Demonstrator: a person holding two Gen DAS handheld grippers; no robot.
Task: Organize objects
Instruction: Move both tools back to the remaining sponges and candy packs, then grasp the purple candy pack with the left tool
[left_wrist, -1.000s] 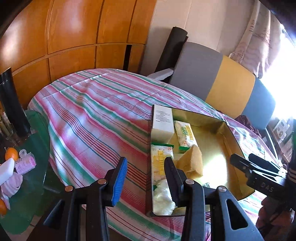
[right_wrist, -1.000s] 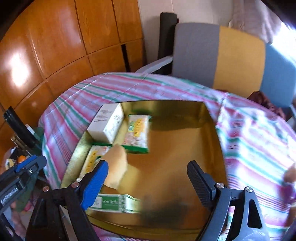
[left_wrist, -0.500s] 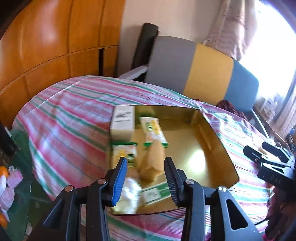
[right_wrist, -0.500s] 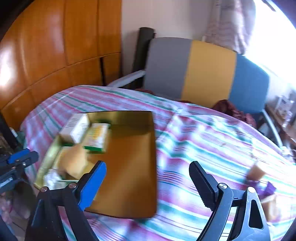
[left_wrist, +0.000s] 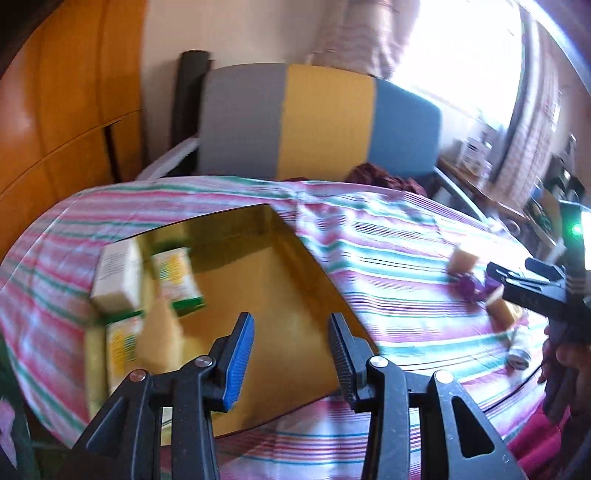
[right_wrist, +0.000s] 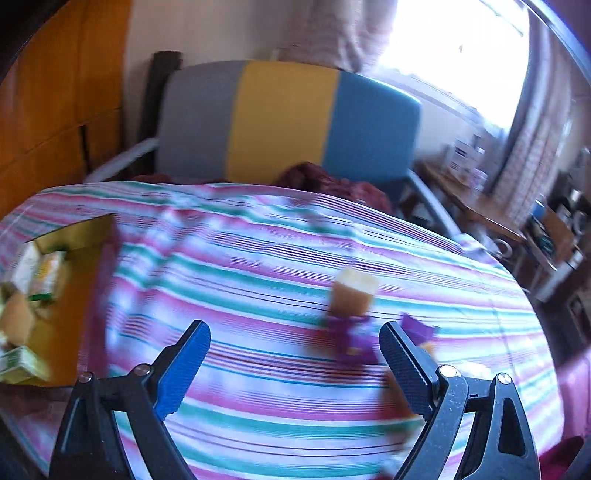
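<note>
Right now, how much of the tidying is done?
About half. Several packets and a white box already sit in the gold tray. Both tongs, left and right, are empty, and the right tongs have just been opening. A tan block and blurry purple pieces are on the striped cloth.
</note>
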